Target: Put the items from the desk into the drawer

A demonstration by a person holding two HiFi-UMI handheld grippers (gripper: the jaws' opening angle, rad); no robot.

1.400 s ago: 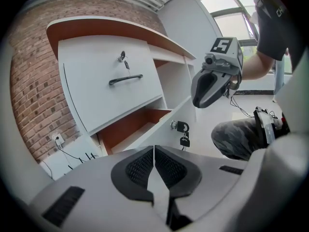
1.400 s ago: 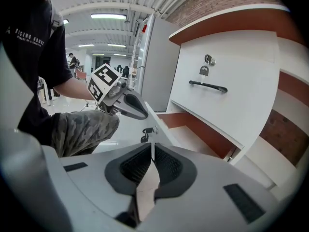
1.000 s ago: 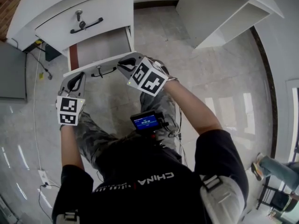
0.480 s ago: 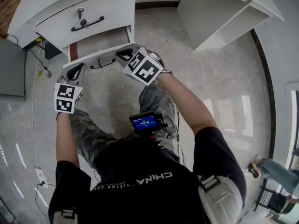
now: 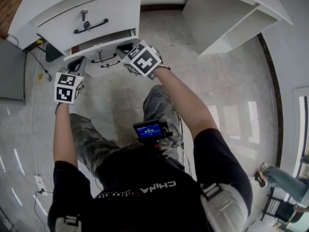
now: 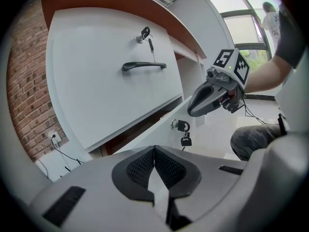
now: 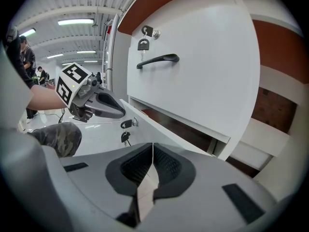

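The lower drawer (image 5: 110,67) sits a crack open beneath the upper drawer (image 5: 104,11), your left claw (image 5: 78,62) and right claw (image 5: 124,50) both pressed together and empty at its front, so the closing step seems in hand: push evenly until flush.

Lower drawer (image 5: 108,67) interior hidden under upper drawer (image 5: 91,18); desk (image 5: 227,18) top cut off by frame edge.
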